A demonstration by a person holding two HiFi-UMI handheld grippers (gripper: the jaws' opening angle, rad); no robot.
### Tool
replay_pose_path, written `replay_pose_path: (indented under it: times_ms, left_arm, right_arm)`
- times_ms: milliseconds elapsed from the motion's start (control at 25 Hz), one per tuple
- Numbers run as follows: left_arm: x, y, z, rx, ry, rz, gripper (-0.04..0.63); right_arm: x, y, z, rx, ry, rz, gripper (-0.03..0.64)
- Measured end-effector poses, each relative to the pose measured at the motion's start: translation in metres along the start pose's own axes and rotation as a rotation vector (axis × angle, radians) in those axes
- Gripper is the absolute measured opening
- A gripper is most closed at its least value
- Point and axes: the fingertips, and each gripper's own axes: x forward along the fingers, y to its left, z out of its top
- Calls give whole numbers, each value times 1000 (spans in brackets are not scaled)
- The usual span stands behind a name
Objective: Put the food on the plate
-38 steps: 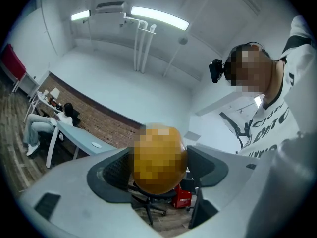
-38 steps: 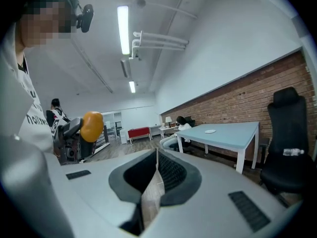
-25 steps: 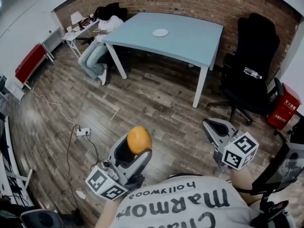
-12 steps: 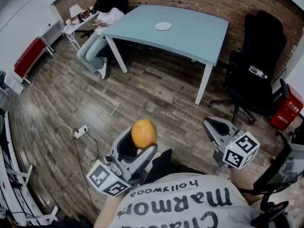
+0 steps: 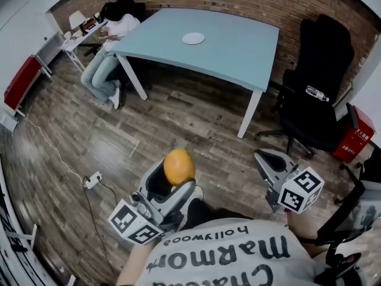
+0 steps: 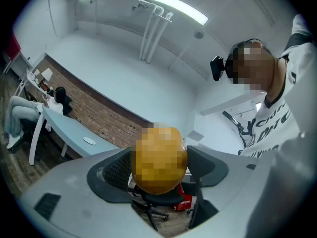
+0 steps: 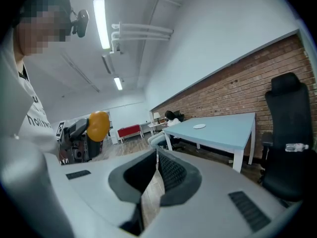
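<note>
The left gripper (image 5: 171,186) clamps the round orange fruit (image 5: 179,166), the right gripper (image 5: 266,159) is clenched empty, and the small white plate (image 5: 193,38) lies well ahead.

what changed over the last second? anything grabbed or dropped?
Nothing grabbed or dropped. The person seems to have walked on: in the head view the power strip slid down-left, and the table with its plate drifted left. The left hand-held gripper still clamps the orange fruit; the right hand-held gripper stays shut and empty.
</note>
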Motion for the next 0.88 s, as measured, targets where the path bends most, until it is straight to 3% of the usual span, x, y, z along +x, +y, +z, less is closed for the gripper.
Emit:
replay_pose_path:
  times_ms: [240, 440, 880]
  left_arm:
    - [25, 55, 32, -35, -7, -16, 321]
    - [39, 96, 46, -6, 46, -17, 321]
    - [68, 188, 80, -19, 60, -74, 321]
  right_arm:
    - [54, -13, 39, -33, -7, -10, 15]
    - [97, -25, 55, -3, -15, -22, 15]
    - [188, -40, 89, -32, -24, -52, 15]
